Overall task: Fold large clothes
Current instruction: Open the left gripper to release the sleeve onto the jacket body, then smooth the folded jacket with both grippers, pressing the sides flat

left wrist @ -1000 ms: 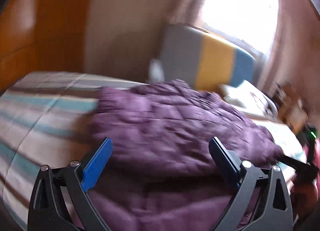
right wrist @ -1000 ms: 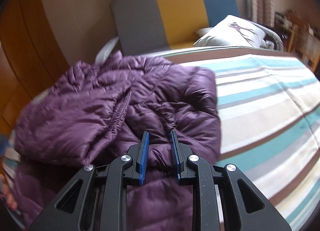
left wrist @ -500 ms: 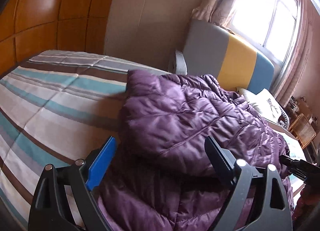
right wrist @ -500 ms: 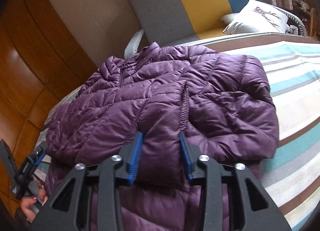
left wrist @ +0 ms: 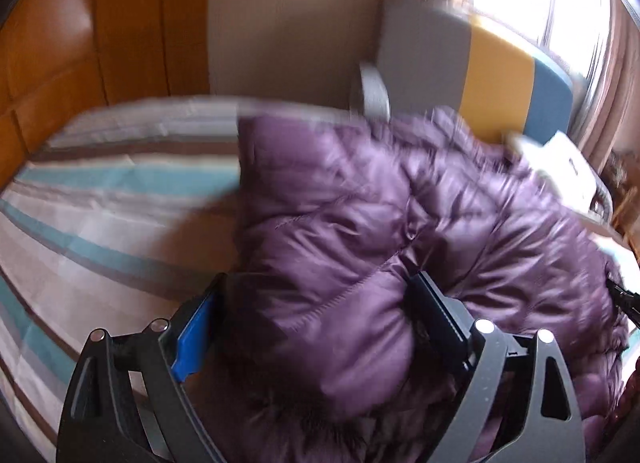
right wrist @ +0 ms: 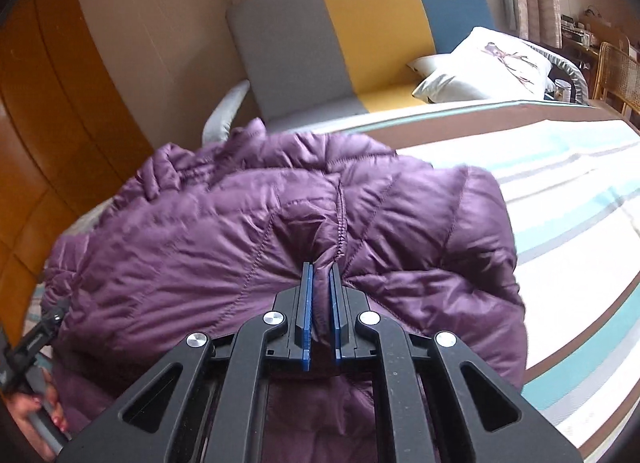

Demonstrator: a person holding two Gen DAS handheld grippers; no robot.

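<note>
A purple quilted down jacket [left wrist: 360,223] [right wrist: 224,247] lies folded over itself on a striped bed. My left gripper [left wrist: 316,303] stands open and wide, and the jacket's puffy folded edge bulges up between its fingers. My right gripper [right wrist: 321,269] points down at the jacket's near edge. Its jaws are closing, almost together, and a ridge of purple fabric by a seam is pinched between the blue pads [right wrist: 306,303]. In the right wrist view the left gripper [right wrist: 36,339] and the hand [right wrist: 44,419] that holds it show at the lower left.
The striped bedspread [right wrist: 560,199] [left wrist: 100,203] spreads out on both sides of the jacket. Behind the bed stands a grey, yellow and blue sofa [right wrist: 360,35] with a white pillow [right wrist: 488,63]. Wooden panels [left wrist: 60,43] line the left wall. A rattan chair [right wrist: 616,75] is far right.
My left gripper sank and moved forward until the jacket's fold came between its fingers. My right gripper's jaws narrowed from a finger-wide gap onto a pinch of fabric.
</note>
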